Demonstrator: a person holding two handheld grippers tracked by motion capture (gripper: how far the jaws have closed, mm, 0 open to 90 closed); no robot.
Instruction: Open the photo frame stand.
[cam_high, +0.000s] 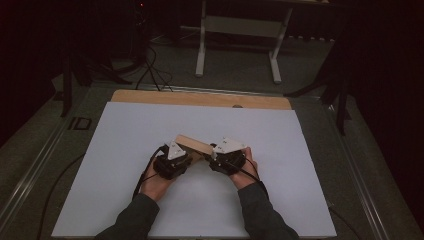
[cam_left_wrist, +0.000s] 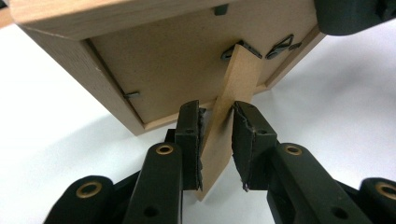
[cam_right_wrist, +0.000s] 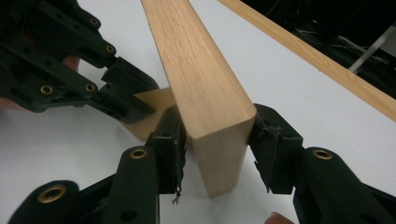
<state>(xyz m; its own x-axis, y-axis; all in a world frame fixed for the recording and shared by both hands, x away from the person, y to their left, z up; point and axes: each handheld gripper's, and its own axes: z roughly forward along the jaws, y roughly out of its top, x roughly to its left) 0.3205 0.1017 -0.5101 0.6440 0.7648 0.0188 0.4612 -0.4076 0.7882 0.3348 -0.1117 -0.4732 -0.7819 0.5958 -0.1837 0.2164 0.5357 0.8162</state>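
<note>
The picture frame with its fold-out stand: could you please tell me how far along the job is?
Done: the picture frame is lifted on edge, its corner between the right gripper jaws, which seem to clamp it. In hand: the left gripper closes around the stand hinged to the frame's back; full contact is unclear. Left: probably swinging the stand out and setting the frame upright on the white table.

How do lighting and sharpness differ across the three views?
High view: dim, dark surroundings, white table top the brightest area. Left gripper view: bright, picture frame back sharp, near hand-held gripper parts softer. Right gripper view: wood grain crisp, background beyond the table dark and blurred.
</note>
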